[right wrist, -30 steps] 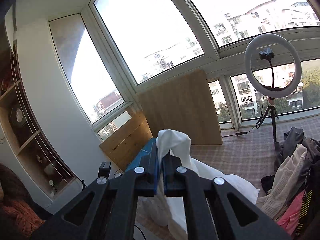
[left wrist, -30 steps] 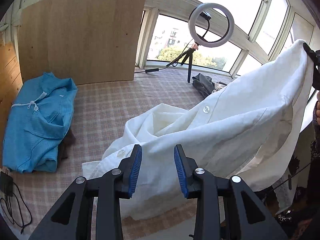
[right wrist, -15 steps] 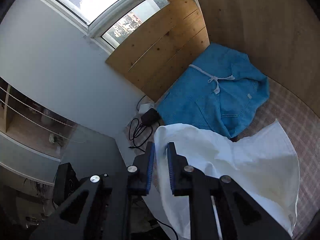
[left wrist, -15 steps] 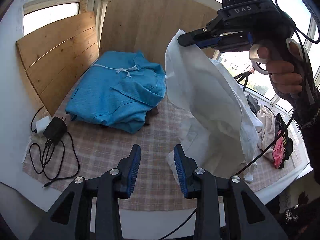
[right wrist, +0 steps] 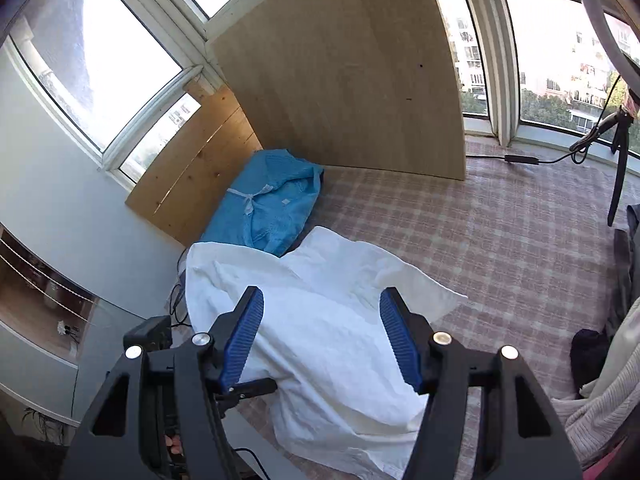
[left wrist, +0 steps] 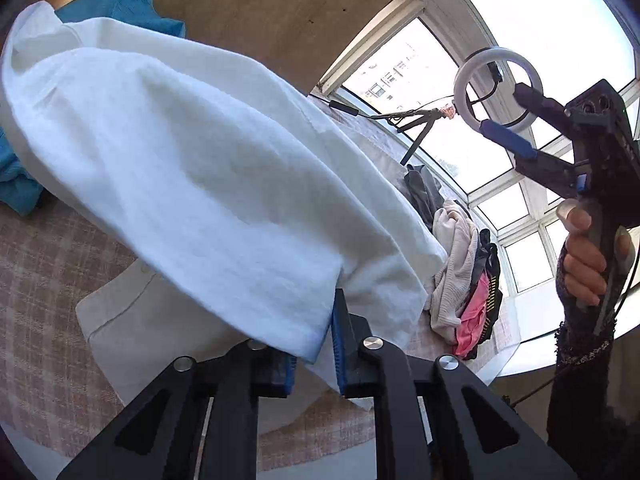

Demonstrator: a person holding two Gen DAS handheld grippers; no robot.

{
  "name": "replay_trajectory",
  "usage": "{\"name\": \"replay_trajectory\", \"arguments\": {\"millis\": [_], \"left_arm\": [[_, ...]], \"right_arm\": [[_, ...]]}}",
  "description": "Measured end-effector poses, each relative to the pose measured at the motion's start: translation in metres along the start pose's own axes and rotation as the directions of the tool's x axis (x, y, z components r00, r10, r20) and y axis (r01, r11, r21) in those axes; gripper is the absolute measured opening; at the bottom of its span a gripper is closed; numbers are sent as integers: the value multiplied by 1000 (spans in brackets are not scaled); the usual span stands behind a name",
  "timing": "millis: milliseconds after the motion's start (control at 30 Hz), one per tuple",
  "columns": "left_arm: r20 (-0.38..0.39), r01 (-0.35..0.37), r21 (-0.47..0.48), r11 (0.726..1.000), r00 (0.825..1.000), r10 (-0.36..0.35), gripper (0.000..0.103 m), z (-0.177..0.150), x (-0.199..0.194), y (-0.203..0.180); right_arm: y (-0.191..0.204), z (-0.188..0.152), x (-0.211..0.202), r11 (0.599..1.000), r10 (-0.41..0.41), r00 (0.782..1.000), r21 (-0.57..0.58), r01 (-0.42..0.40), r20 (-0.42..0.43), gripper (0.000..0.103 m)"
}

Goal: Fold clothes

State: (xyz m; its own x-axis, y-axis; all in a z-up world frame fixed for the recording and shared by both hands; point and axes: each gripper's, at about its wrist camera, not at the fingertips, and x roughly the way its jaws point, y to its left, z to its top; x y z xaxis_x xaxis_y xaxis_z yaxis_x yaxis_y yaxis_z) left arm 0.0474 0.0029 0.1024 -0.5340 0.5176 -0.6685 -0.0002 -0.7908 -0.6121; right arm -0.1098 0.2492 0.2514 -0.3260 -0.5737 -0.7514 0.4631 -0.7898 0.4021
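Observation:
A white shirt point(right wrist: 320, 320) lies spread and rumpled on the plaid-covered table point(right wrist: 500, 248). In the left wrist view the white shirt point(left wrist: 192, 168) rises in a big fold right in front of the camera. My left gripper point(left wrist: 314, 356) is shut on its lower hem, and cloth drapes over the left finger. My right gripper point(right wrist: 322, 340) hangs above the shirt, wide open with nothing between its blue pads. In the left wrist view the right gripper point(left wrist: 508, 120) is up at the right, held by a hand point(left wrist: 580, 264) and clear of the cloth.
A folded blue garment point(right wrist: 268, 204) lies at the back left against wooden boards point(right wrist: 352, 80). A pile of unfolded clothes point(left wrist: 460, 272) sits at the table's right end. A ring light on a tripod point(left wrist: 496, 88) stands by the windows. Cables hang off the left edge.
The right gripper has let go of the white shirt and opened wide. The left gripper has closed on the shirt's hem. The shirt has dropped onto the table.

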Motion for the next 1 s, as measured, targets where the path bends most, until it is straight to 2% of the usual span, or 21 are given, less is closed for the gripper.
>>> {"name": "replay_trajectory", "arguments": {"millis": [33,133,200,233,300,333,367,433,467,600,633,733,767,800,833,867,900,1000], "left_arm": [[18,-16,28,999,1000,15,7,0,-13,-2],[44,-68,70,995,997,65,6,0,-68,7],[36,-171,108,979,985,168,7,-8,-108,24],[29,-247,129,960,969,246,7,-13,-126,35],[-13,-415,129,900,907,420,7,-25,-153,68],[-37,-475,98,874,876,481,7,-31,-164,88],[-52,-507,59,860,859,509,7,-36,-174,105],[-62,-520,-29,854,853,518,7,-46,-187,133],[-62,-524,-54,850,851,521,7,-51,-189,140],[-63,-529,-89,844,849,525,6,-67,-181,153],[-64,-533,-82,842,846,529,6,-70,-178,153],[-59,-543,-55,838,839,541,5,-68,-172,148],[-56,-547,-52,836,837,544,5,-66,-172,148],[-52,-545,-55,837,838,543,5,-64,-173,149],[-46,-542,-58,838,840,540,5,-62,-175,149],[-41,-545,-55,837,839,543,4,-58,-177,148],[-28,-549,-43,835,836,548,4,-54,-181,145],[22,-554,5,833,832,554,4,-38,-194,130]], "right_arm": [[-14,-5,4,1000,-29,1000,3,29,-9,60],[-40,-7,19,999,-40,999,4,40,-32,60],[-39,0,28,999,-14,999,-32,13,-37,60],[-37,3,33,999,2,999,-53,-4,-41,60],[-20,11,55,992,44,996,-116,-54,-84,60],[-10,14,69,985,64,992,-149,-81,-113,61],[0,17,85,979,80,986,-176,-105,-143,63],[19,19,125,969,111,969,-193,-155,-221,63],[26,18,145,965,139,953,-177,-191,-271,63],[50,5,206,946,276,858,-34,-322,-432,63],[56,2,215,944,285,848,-24,-330,-447,63],[77,-3,240,946,250,851,-72,-316,-462,63],[81,-6,247,944,249,845,-74,-320,-472,63],[85,-10,255,943,258,837,-63,-327,-482,58],[89,-13,260,939,274,829,-50,-340,-487,47],[92,-16,258,932,299,823,-37,-361,-483,10],[95,-16,250,924,321,825,-37,-380,-464,3],[91,-3,183,912,354,886,-97,-397,-299,3]]}}
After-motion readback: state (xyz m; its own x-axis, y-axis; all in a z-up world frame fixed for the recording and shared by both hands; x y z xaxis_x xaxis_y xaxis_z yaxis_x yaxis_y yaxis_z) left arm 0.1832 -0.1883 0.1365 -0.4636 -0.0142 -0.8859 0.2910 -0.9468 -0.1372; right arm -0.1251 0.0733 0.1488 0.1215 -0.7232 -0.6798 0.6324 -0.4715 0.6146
